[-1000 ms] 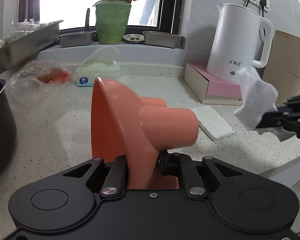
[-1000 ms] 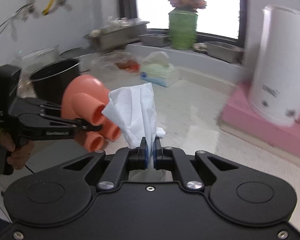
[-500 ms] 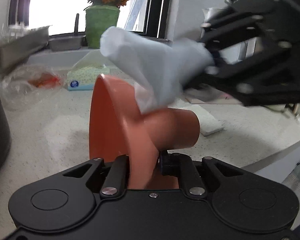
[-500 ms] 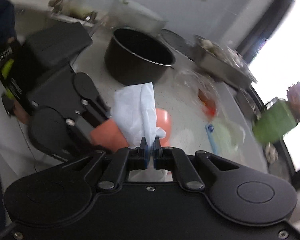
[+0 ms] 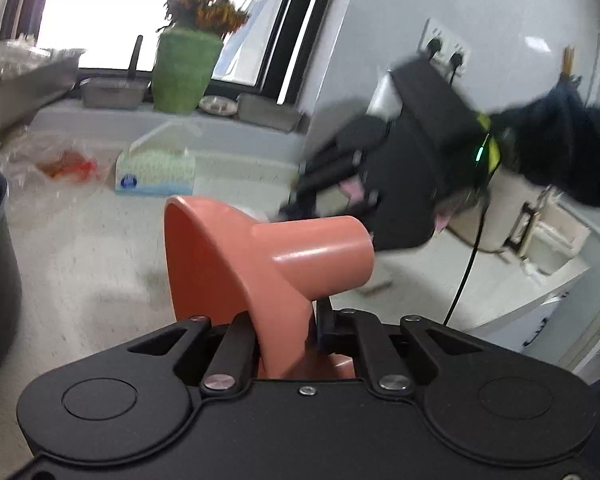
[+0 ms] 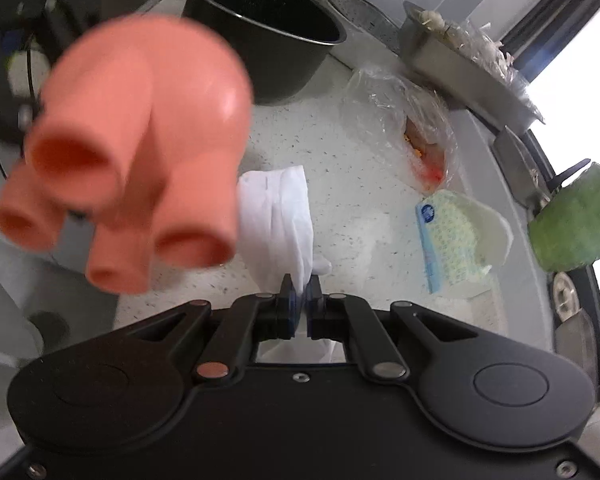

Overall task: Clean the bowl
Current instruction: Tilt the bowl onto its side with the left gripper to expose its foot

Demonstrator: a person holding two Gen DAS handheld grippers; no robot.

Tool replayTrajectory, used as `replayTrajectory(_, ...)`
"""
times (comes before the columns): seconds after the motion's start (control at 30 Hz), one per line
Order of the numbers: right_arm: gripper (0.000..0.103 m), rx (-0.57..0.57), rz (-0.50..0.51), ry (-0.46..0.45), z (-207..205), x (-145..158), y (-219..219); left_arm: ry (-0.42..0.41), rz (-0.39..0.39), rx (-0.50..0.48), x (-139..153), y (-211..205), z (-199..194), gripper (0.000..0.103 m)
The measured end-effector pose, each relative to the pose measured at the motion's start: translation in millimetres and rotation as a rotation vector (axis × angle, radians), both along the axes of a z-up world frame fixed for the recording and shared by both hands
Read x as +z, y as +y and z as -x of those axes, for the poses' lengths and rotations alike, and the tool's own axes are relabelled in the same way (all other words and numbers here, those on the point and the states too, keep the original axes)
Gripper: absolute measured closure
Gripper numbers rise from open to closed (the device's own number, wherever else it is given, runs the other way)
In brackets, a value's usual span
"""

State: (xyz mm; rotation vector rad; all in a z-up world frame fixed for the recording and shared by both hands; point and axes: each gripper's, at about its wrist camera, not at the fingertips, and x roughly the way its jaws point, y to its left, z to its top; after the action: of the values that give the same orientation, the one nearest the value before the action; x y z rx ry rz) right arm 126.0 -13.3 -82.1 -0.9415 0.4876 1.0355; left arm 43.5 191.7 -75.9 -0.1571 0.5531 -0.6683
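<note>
Gripping the wall of a salmon-pink footed bowl (image 5: pixel 236 264), the left gripper (image 5: pixel 284 332) holds it on edge above the speckled countertop (image 5: pixel 100 264), one finger inside the rim and the other outside, with the bowl's tubular legs pointing to the right. From the right wrist view the same bowl (image 6: pixel 140 128) fills the upper left, its four hollow legs turned toward the camera and blurred. The right gripper (image 6: pixel 300 300) is clamped tight on a crumpled white tissue (image 6: pixel 280 216), which stands up from the jaws just beside the bowl's underside; whether it touches the bowl cannot be told. In the left wrist view the right gripper (image 5: pixel 300 204) sits just behind the bowl, held by a dark sleeve (image 5: pixel 560 144). On the counter lie a tissue box (image 6: pixel 448 240), a clear plastic bag (image 6: pixel 412 128) and a black pot (image 6: pixel 268 36). A green vase (image 5: pixel 184 72) stands on the window sill.
</note>
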Motion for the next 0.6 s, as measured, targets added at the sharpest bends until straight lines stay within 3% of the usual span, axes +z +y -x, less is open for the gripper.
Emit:
replayTrajectory(0.13,0.098,-0.006,-0.041,0.025,6,-6,-10,0.007,0.101,-0.001,22,11,-10,0.094)
replayTrajectory(0.27,0.098,-0.049,-0.133,0.043,13,6,-24,0.016,0.233,0.019,41,17,-27,0.094)
replayTrajectory(0.37,0.098,-0.082,-0.2,0.058,18,15,-35,0.008,0.287,0.059,50,12,-42,0.094)
replayTrajectory(0.6,0.098,-0.143,-0.324,0.099,29,29,-58,-0.001,0.281,0.131,51,-9,-76,0.094)
